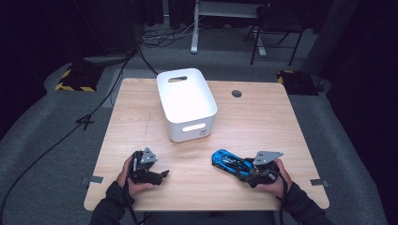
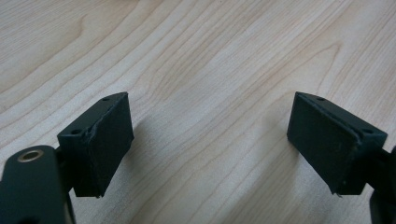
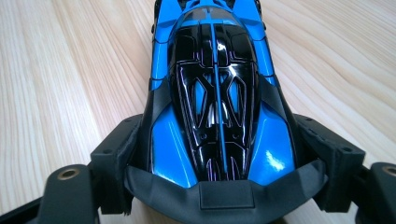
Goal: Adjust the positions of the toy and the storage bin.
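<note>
A blue and black toy car (image 1: 229, 161) (image 3: 214, 88) lies on the wooden table (image 1: 258, 122), near the front right. My right gripper (image 1: 247, 168) (image 3: 219, 161) is shut on the car's rear, one pad (image 3: 119, 154) pressed to each flank; the nose points away from the hand. At the front left, my left gripper (image 1: 162, 174) (image 2: 210, 140) rests low over bare wood. Its jaws stand wide open with nothing between the pads (image 2: 107, 140).
A white plastic bin (image 1: 190, 127) with handle slots stands at the middle back of the table. A round cable hole (image 1: 236, 93) sits near the far edge. Cables and chair legs lie on the floor beyond.
</note>
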`<state>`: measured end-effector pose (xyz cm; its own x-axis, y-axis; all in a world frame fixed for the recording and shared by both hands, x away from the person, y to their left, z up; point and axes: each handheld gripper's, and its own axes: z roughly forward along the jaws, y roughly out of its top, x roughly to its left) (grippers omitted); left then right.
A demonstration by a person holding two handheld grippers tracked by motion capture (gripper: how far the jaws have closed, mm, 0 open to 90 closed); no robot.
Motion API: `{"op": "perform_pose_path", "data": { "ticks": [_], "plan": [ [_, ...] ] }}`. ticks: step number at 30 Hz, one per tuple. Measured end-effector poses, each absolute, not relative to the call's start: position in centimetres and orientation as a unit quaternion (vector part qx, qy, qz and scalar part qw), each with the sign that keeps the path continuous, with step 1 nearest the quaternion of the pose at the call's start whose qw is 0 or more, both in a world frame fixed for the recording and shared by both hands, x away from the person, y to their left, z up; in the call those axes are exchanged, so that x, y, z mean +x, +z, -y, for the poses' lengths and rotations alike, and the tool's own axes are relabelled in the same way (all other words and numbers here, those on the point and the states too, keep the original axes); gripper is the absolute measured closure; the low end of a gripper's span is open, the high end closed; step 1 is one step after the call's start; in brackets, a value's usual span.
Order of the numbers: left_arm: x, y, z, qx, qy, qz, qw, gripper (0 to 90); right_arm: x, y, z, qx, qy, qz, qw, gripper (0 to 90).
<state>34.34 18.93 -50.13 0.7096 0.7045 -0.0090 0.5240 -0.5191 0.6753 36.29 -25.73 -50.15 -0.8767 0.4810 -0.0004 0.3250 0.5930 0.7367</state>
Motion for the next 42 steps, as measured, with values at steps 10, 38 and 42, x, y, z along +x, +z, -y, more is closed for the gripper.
{"op": "perform_pose_path", "data": {
  "ticks": [10,38,42],
  "plan": [
    [34.6,-47.9,-18.3,0.84,0.165,-0.349,0.382,17.7,34.9,-50.2,30.5,0.25,0.39,-0.879,0.111,24.3],
    [40.6,-39.1,-14.2,0.82,0.225,-0.281,0.444,40.4,34.7,-50.3,31.3,0.255,0.396,-0.875,0.115,24.2],
    [42.2,-38.9,-13.7,0.833,0.206,-0.283,0.429,47.7,34.7,-50.3,31.3,0.255,0.396,-0.875,0.114,24.1]
  ]
}}
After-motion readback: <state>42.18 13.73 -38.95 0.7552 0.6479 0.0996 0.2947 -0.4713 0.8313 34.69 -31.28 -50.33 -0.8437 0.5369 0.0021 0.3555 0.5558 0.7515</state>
